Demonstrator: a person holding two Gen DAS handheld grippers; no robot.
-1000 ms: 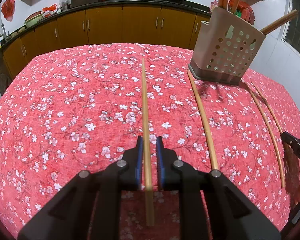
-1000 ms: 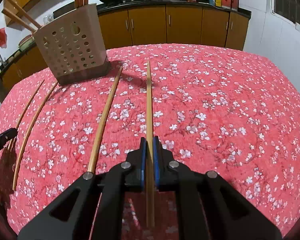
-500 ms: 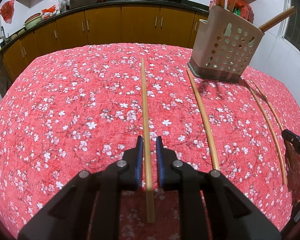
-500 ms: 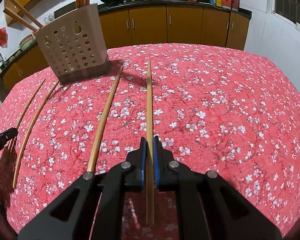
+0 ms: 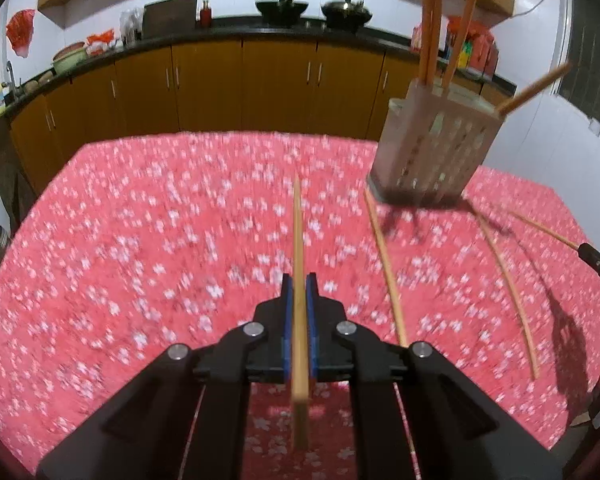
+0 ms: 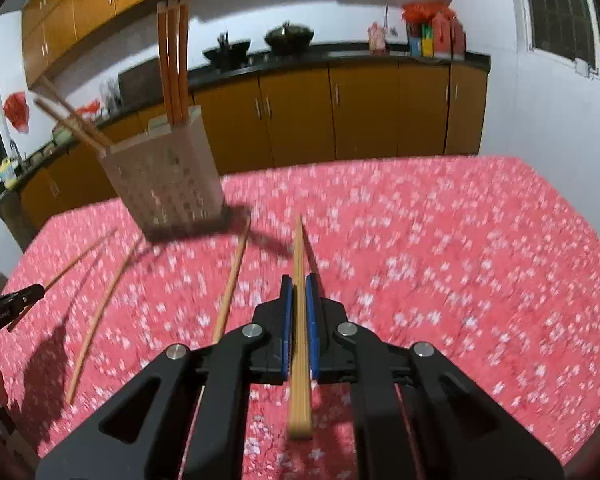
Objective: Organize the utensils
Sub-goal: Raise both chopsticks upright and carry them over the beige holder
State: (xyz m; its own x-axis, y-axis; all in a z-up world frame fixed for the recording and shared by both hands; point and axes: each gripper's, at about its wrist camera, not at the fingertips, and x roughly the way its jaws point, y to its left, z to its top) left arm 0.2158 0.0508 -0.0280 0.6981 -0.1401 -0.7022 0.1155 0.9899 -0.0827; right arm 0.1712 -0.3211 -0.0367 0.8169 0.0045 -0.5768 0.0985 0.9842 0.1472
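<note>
My left gripper (image 5: 299,288) is shut on a wooden chopstick (image 5: 298,240) that points forward above the red floral tablecloth (image 5: 140,240). My right gripper (image 6: 299,288) is shut on another wooden chopstick (image 6: 299,256), lifted off the cloth with its shadow beside it. A perforated beige utensil holder (image 5: 432,144) with several chopsticks in it stands at the far right of the left wrist view and at the far left of the right wrist view (image 6: 164,184). Three loose chopsticks lie on the cloth near it: one close (image 5: 384,260) and two thinner ones (image 5: 508,292).
Brown kitchen cabinets (image 5: 240,80) under a dark counter with woks run behind the table. The table's far edge is near the holder. The other gripper's tip shows at the frame edge in each view (image 6: 8,304). A white wall (image 6: 540,100) and window are to the right.
Both grippers have lifted and tilted up with their chopsticks, so the cabinets and wall fill more of each view. The current frames are motion-blurred. The loose chopsticks stay on the cloth.
</note>
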